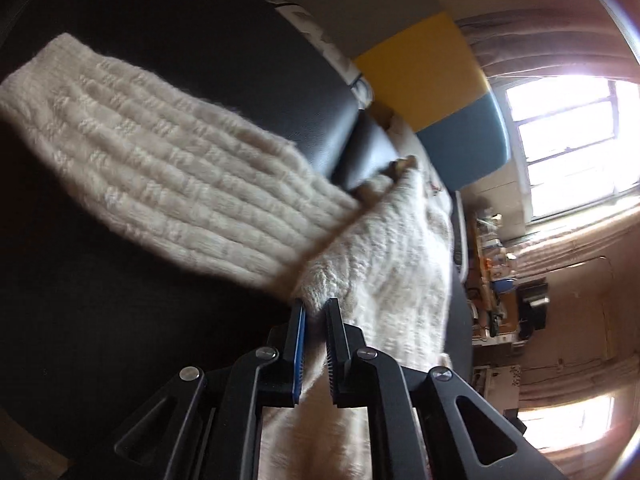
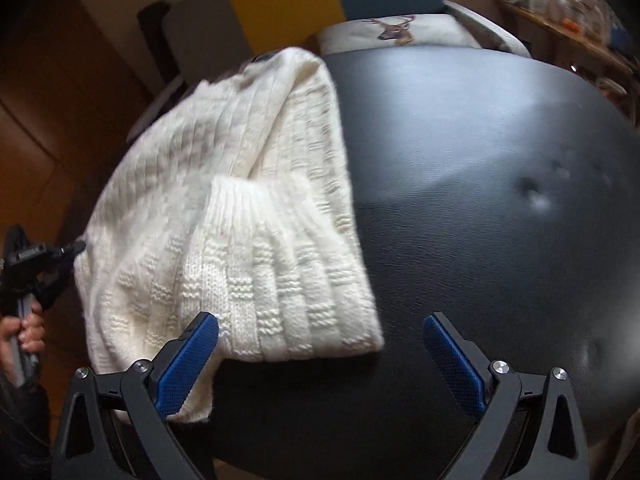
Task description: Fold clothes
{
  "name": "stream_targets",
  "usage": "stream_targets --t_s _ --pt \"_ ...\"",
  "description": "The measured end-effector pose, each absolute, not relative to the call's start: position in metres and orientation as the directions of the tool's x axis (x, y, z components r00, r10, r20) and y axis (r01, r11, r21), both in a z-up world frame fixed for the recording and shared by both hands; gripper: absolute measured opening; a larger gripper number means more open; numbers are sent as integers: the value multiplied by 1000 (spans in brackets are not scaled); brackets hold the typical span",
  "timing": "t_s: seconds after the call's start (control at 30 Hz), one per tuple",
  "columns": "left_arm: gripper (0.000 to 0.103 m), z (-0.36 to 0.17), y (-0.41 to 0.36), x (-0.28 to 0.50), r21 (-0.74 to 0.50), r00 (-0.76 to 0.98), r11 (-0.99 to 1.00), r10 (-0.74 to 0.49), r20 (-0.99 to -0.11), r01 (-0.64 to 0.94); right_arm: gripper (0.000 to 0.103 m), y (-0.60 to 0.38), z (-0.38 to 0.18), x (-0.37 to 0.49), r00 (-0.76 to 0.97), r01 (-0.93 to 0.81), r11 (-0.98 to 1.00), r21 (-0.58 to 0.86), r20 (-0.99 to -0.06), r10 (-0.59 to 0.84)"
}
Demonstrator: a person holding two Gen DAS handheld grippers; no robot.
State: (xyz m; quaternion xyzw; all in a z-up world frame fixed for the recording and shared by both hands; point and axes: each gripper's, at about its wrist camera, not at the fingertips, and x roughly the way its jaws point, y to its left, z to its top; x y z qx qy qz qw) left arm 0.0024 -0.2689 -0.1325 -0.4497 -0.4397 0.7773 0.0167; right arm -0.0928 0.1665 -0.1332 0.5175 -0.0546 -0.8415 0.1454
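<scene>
The cream knit sweater point(image 2: 240, 216) lies on the black bench point(image 2: 480, 160), a sleeve point(image 2: 280, 272) folded across its body. The left gripper point(image 1: 316, 308) has its fingers point(image 1: 298, 344) pinched on the sweater's edge; the right gripper point(image 2: 320, 344) hovers with fingers point(image 2: 188, 360) spread wide, holding nothing. It looks soft, bulky and limp, likely to sag and stretch, so a ribbed hem or cuff gives the firmest bite.

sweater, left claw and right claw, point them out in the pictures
sweater point(image 2: 240, 184): right wrist view, ribbed knit of the body
left claw point(image 1: 316, 308): left wrist view, the sweater edge pinched between its tips
right claw point(image 2: 320, 326): right wrist view, open gap between blue pads
</scene>
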Motion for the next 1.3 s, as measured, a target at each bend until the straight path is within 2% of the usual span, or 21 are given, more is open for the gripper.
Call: stream_targets --t_s 0.1,0.13,0.17,0.2,0.23,0.27,0.37,0.43,0.53,0.63,0.77,0.8,0.83,0.9,1.1,1.3 --pt "10 -132 -268 1 -638 -580 -664 361 -730 390 103 156 -141 -99 -436 210 -962 176 -864 -253" --pt "9 -127 -267 2 -614 -584 -687 331 -741 390 100 155 -143 -100 -436 212 -962 173 -864 -251" --pt "6 -119 -266 4 -576 -598 -724 283 -750 379 92 155 -145 -102 -436 215 -962 169 -865 -250" --pt "6 -111 -265 6 -549 -612 -750 249 -751 368 66 154 -146 -103 -435 218 -962 167 -865 -249" --pt "7 -102 -263 6 -531 -629 -772 226 -744 350 59 155 -146 -103 -431 222 -960 171 -866 -254" --pt "8 -93 -260 11 -530 -645 -786 230 -729 319 58 155 -146 -103 -427 226 -958 175 -866 -259" --pt "16 -72 -242 20 -523 -673 -828 270 -689 202 47 157 -145 -103 -417 238 -954 183 -867 -271" --pt "16 -69 -215 18 -507 -653 -853 314 -689 125 34 157 -132 -100 -453 255 -962 101 -866 -211" --pt "16 -74 -170 12 -478 -602 -878 366 -710 31 24 162 -106 -95 -525 251 -967 -36 -845 -105" --pt "16 -88 -144 16 -470 -544 -883 390 -743 8 17 183 -107 -94 -504 225 -971 82 -843 -188" --pt "16 -111 -123 17 -432 -469 -902 380 -797 2 21 211 -108 -94 -479 185 -954 236 -826 -297" --pt "16 -114 -124 19 -435 -462 -900 384 -799 4 36 218 -108 -94 -474 174 -946 274 -819 -324" --pt "16 -117 -123 19 -447 -459 -895 394 -796 7 66 225 -108 -94 -468 163 -936 312 -811 -351" --pt "16 -119 -122 18 -452 -460 -892 395 -795 17 97 239 -109 -94 -459 139 -912 385 -791 -404" --pt "16 -126 -131 11 -471 -425 -881 407 -808 52 97 266 -118 -96 -424 71 -816 574 -723 -545" --pt "16 -137 -138 7 -493 -408 -866 424 -808 77 99 229 -139 -101 -396 94 -823 561 -737 -547"
